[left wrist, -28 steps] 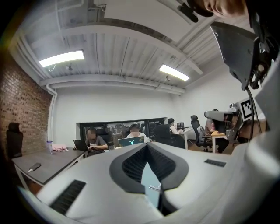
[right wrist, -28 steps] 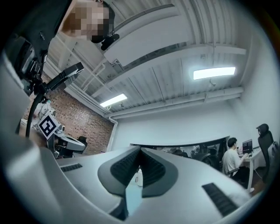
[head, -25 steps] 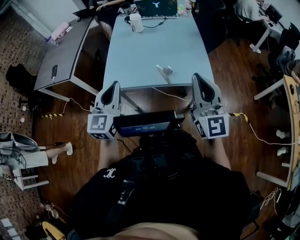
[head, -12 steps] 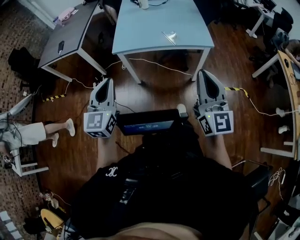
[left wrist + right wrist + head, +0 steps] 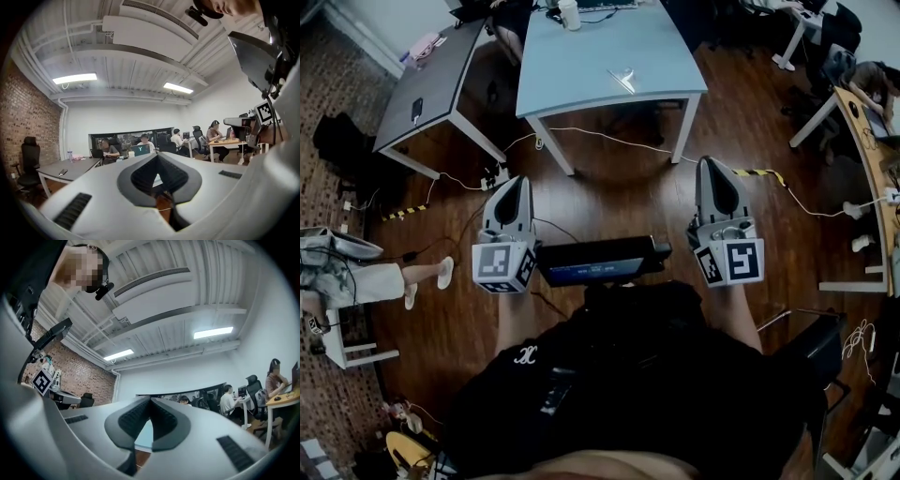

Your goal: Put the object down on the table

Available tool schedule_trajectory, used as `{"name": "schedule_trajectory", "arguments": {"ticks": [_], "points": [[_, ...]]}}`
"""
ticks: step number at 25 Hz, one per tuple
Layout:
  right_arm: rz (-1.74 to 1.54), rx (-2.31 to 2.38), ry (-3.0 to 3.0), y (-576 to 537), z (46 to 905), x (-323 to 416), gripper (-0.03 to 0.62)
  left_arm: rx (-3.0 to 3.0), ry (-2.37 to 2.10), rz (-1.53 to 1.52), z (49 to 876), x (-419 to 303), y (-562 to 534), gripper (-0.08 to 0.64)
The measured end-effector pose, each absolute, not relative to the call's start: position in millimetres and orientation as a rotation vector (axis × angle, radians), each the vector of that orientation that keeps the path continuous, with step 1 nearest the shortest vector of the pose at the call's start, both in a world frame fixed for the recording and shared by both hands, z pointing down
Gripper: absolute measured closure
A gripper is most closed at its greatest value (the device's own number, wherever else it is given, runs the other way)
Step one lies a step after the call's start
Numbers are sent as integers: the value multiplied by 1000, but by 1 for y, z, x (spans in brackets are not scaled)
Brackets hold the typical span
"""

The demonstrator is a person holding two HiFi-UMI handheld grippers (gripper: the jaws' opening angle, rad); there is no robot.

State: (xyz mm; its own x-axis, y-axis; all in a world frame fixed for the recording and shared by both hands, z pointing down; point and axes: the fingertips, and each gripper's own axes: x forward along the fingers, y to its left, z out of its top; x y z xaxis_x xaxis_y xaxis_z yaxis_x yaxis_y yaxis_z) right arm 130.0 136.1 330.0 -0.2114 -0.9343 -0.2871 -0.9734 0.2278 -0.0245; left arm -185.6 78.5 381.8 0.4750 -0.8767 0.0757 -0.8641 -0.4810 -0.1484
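Note:
A small pale, shiny object [image 5: 623, 80] lies on the light blue table [image 5: 581, 66] near its front edge, far ahead of both grippers. My left gripper [image 5: 515, 182] and right gripper [image 5: 713, 166] are held level in front of my body, over the wooden floor and well short of the table. Both are shut, jaws tip to tip with nothing between them. The left gripper view looks over the shut left gripper [image 5: 157, 156] into the office. In the right gripper view a strip of the blue table [image 5: 143, 437] shows below the shut right gripper [image 5: 150, 401].
A white cup [image 5: 570, 14] and a laptop stand at the blue table's far end. A grey table [image 5: 441, 75] with a phone [image 5: 416, 111] stands to the left. Cables [image 5: 609, 141] cross the floor under the blue table. A seated person [image 5: 356, 281] is at left, a wooden desk [image 5: 867, 169] at right.
The blue table and the object on it have receded toward the top of the head view. Both grippers now hang over the floor rather than at the table's edge, still shut.

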Motion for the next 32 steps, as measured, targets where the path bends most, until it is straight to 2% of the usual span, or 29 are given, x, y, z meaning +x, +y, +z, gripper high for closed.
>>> {"name": "schedule_trajectory", "arguments": {"ticks": [21,32], "points": [[373,-1715,2367,164,326,178,618,-2576,1565,-230,368,-103,112,563],[341,-1676,2370,160,324,188,618,-2556,1606,-257,370,-96,116,563]]}}
